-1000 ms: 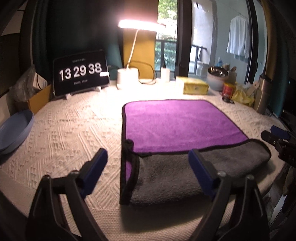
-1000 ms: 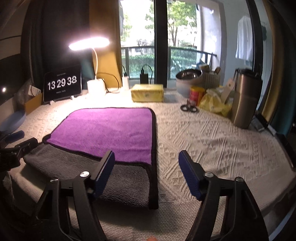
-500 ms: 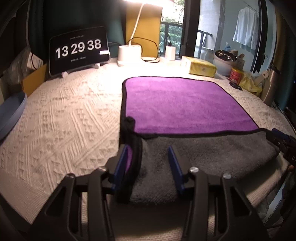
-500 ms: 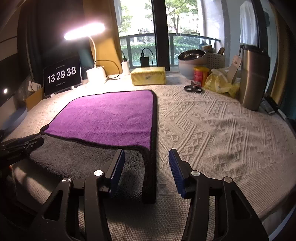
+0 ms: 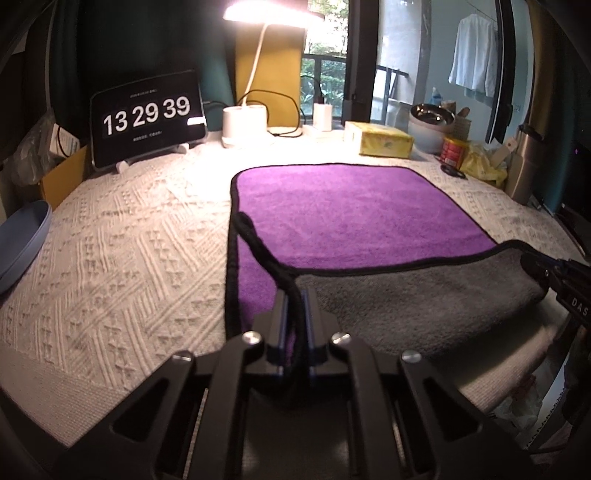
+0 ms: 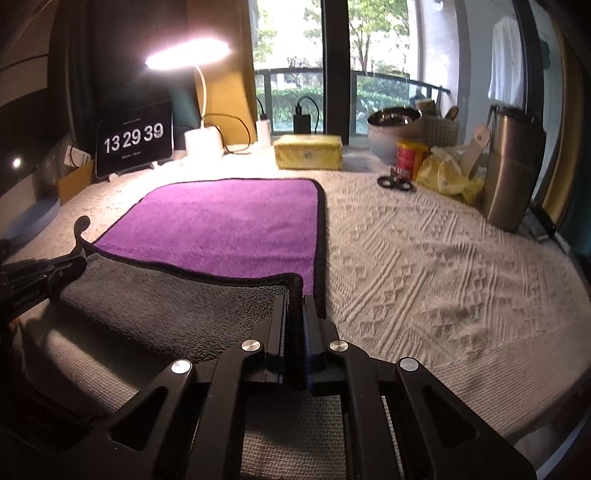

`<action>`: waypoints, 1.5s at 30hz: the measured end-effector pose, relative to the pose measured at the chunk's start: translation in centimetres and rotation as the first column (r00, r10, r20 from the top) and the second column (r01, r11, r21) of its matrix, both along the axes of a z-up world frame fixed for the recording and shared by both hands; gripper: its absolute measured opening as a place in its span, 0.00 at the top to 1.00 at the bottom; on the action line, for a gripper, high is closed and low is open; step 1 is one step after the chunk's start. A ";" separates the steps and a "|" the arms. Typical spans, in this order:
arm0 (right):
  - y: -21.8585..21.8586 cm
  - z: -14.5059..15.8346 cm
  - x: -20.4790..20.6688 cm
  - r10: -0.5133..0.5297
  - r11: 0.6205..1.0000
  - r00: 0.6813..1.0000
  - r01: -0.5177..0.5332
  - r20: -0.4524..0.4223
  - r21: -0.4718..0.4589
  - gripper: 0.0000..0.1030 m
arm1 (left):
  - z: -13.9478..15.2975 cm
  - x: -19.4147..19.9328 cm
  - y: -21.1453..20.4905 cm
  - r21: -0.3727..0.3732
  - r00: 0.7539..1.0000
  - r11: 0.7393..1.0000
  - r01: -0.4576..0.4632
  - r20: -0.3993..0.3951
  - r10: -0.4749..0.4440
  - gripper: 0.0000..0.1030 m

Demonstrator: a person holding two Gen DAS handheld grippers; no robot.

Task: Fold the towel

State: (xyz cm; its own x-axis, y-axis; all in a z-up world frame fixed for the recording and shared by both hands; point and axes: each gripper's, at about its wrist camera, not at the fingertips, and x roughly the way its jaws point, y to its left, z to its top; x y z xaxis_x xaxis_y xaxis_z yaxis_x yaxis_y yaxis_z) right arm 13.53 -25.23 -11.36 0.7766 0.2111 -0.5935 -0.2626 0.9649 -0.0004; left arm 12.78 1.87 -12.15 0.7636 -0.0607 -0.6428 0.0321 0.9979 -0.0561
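The left gripper (image 5: 294, 310) has its 2 fingers (image 5: 279, 314) pressed together on the black-piped edge of the towel (image 5: 351, 218), at the near left corner of the grey flap; the hem rises from between the pads and curls away ahead of them. The right gripper (image 6: 294, 314) is pinched the same way, its 2 fingers (image 6: 312, 317) squeezing the near right corner of that flap, the black trim caught between the pads.

The towel lies straight ahead of both pairs of fingers on the white knitted cover (image 5: 122, 266) (purple face up, with a grey band folded over along the near side). Beyond the fingertips, past the towel's far edge, stand a clock display (image 5: 147, 118) reading 13 29 39, a lit desk lamp (image 5: 266, 22) and a yellow box (image 6: 308, 151). To the right of the right gripper's fingers, well apart, are a steel tumbler (image 6: 511, 170), a red can (image 6: 410, 158) and scissors (image 6: 395, 182). A blue dish (image 5: 22, 243) sits far left of the left gripper's fingers.
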 end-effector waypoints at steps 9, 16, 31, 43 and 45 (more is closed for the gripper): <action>0.8 2.9 -0.2 0.023 1.000 0.998 -0.024 0.066 0.004 0.93 | 2.9 -0.6 0.2 -0.017 0.998 1.000 0.016 0.062 -0.015 0.95; 1.1 4.8 0.2 0.021 1.000 0.994 -0.023 0.103 0.017 0.93 | 4.5 -0.4 0.8 -0.022 0.995 1.000 0.015 0.096 -0.013 0.96; 1.3 7.9 2.8 0.005 1.000 0.990 -0.008 0.140 0.022 0.93 | 7.2 1.6 2.1 -0.040 0.988 0.999 -0.003 0.155 0.010 0.96; 1.7 9.0 6.3 -0.017 1.000 0.986 0.014 0.166 0.023 0.93 | 8.9 4.6 2.2 0.000 0.979 1.000 -0.002 0.202 0.002 0.96; 1.8 9.1 7.0 -0.019 1.000 0.986 0.015 0.167 0.025 0.93 | 9.0 5.2 2.2 0.001 0.978 1.000 -0.003 0.207 0.003 0.96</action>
